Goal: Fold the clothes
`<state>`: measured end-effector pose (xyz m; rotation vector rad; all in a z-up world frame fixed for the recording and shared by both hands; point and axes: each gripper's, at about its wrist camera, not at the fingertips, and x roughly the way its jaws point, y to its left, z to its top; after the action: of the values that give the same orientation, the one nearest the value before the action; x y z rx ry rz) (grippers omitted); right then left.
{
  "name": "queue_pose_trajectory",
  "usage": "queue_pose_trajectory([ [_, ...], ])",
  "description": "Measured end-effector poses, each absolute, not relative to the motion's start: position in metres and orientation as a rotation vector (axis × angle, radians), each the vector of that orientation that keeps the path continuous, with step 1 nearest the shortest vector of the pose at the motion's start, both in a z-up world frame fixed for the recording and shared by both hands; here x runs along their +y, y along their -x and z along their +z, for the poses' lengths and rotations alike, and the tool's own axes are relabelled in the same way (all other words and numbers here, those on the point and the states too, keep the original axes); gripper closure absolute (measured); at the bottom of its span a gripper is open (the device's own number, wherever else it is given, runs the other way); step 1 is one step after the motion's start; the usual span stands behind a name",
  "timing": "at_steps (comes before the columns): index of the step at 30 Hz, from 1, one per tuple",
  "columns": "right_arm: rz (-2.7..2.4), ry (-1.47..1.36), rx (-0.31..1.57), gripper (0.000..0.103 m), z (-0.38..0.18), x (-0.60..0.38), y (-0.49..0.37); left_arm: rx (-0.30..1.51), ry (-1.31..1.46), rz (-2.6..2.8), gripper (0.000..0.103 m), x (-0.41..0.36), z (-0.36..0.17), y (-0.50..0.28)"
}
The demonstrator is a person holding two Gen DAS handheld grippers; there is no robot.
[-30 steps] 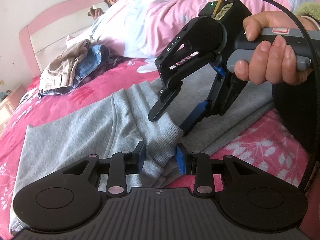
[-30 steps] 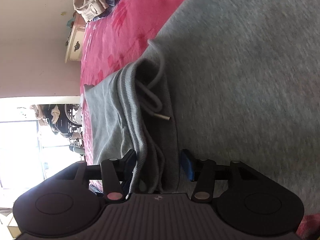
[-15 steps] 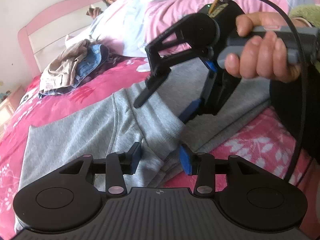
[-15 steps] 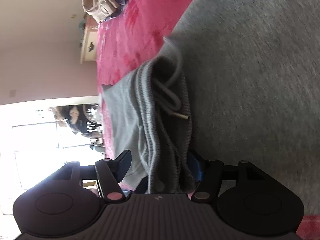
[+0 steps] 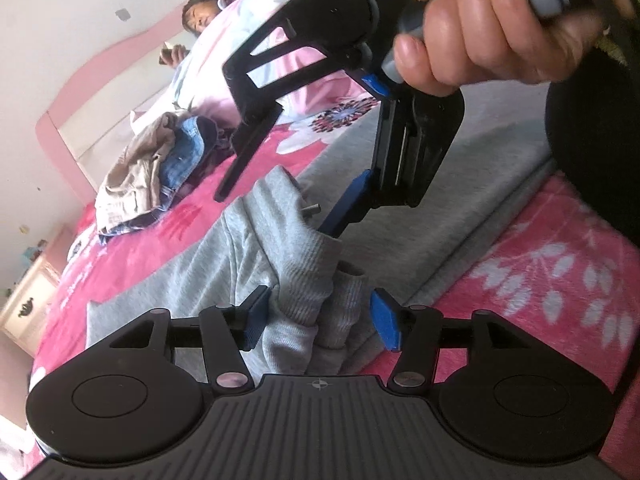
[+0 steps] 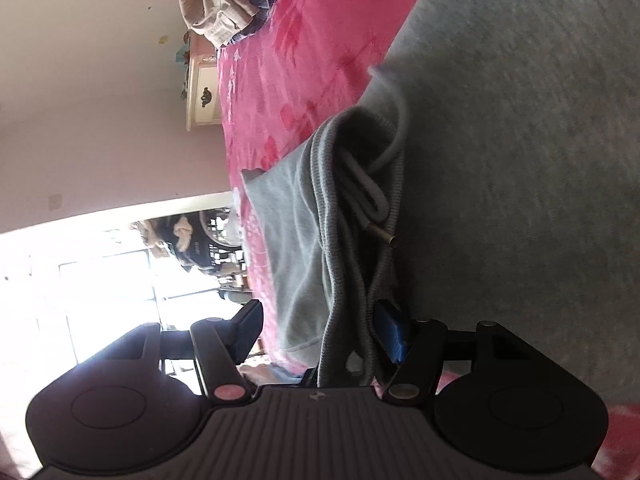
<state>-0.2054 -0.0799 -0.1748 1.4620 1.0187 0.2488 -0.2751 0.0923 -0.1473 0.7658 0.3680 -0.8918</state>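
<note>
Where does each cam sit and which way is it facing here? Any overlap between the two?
Left wrist: on the left gripper, looking down its opening jaws over grey sweatpants towards the headboard; the right gripper and right hand show.
Right wrist: on the right gripper, rolled sideways, looking along the waistband towards a window; no hand shows.
Shared: sweatpants, drawstring tip, pink bedspread, clothes pile.
</note>
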Motion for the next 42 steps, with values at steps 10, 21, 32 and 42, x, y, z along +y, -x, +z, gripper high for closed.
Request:
queue_pose_trajectory([
  [10, 0.228, -1.433, 0.975, 0.038, -0.165, -0.094, 0.207, 0.355, -0.71, -0.837, 0.067, 0.092, -0.142, 0.269],
  [21, 0.066, -1.414, 0.983, 0.022, -0.186, -0.113, 0.193, 0.389, -0.59, -0.827, 0.069, 0.1, -0.129, 0.26],
  [32, 0.157, -1.349, 1.003, 0.016, -0.191, -0.086, 0.149, 0.403, -0.534, -0.828, 0.07, 0.106, -0.124, 0.258],
  [42, 0.19, -1.067, 1.041, 0.078, -0.161, -0.072, 0.146, 0.333, -0.587, -0.839, 0.074, 0.098, -0.115, 0.269],
])
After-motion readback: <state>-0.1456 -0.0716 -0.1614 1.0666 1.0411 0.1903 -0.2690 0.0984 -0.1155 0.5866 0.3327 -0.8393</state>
